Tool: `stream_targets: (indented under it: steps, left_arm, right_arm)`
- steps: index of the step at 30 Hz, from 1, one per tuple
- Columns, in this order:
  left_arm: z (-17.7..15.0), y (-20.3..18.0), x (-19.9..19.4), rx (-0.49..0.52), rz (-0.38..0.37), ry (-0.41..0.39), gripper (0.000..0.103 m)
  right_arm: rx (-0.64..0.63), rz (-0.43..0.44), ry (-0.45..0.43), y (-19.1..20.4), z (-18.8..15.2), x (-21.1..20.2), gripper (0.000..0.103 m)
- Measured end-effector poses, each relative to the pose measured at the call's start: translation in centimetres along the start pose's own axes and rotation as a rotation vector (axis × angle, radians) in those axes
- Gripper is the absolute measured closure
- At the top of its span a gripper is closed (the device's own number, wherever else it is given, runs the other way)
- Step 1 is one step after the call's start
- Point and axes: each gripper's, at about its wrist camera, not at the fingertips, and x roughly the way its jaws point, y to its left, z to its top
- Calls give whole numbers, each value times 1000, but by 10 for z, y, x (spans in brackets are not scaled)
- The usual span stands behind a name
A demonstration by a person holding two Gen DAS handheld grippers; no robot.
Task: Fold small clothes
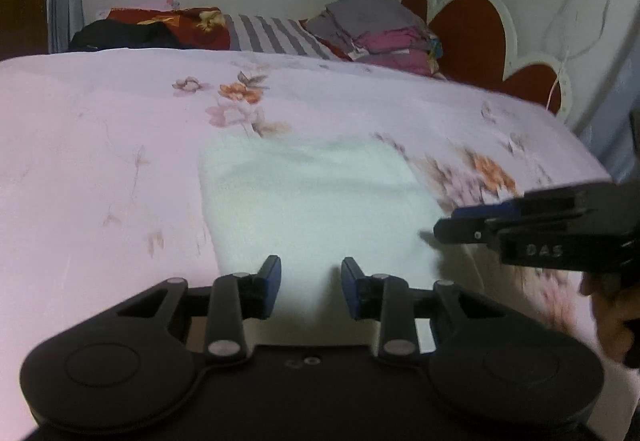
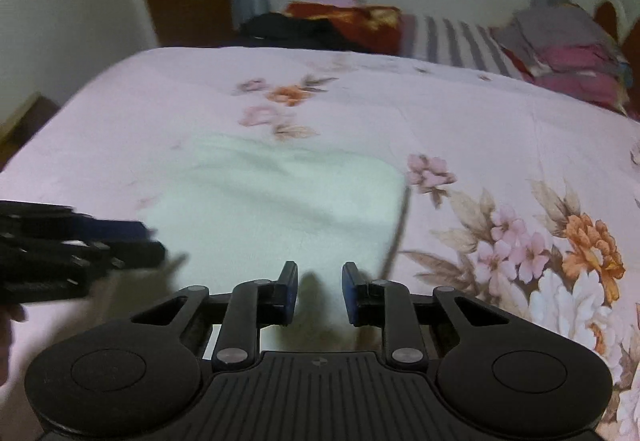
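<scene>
White cloth (image 1: 316,201) flat on floral bedspread (image 1: 100,161), mid-bed.
L gripper (image 1: 310,287) & R gripper (image 2: 319,293) both w/ fingers apart, gripping nothing, hovering at cloth's near edge; clothes stack (image 1: 376,33) far behind cloth.

The small cloth (image 1: 316,201) is a plain pale mint-white. The bedspread (image 1: 100,161) under it is light pink with orange, pink and white flowers and brownish leaves. Both grippers are black with blue pads (image 2: 291,291). At the back there's a grey-and-white striped pillow (image 1: 272,35) and a dark red headboard (image 1: 472,29) trimmed in cream.
</scene>
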Motion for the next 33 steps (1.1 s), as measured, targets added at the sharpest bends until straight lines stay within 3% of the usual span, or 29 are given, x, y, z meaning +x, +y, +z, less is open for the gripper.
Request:
stream_targets:
  steps: [4,7,15,19,25,31,33]
  left_arm:
    - [-31,-21,-5,-11,25,43,72]
    - [-49,-34,-11,-19,53,50,72]
    - [-81,-51,-34,-56,130,46,72]
    - [-89,-58,-46,-76,154,34,72]
    - [-97,-74,-75,-84,185,-2,72]
    - [-114,-95,-122,-108,213,-64,63]
    - [-117,-104,-135,-108,219,-84,53]
  right_arm:
    - [-76,60,47,23,-30,-16,79]
    - [-115,33,98,30,-55,-15,79]
    - [-77,32,121,15,-95,-30,79]
    - [-34,52,105,9,-96,-37,79]
    - [-8,91,27,6,-105,-83,79]
    - [16,87,-55,6,-121,-142,79]
    - [22,78,-65,8,-128,-159,79]
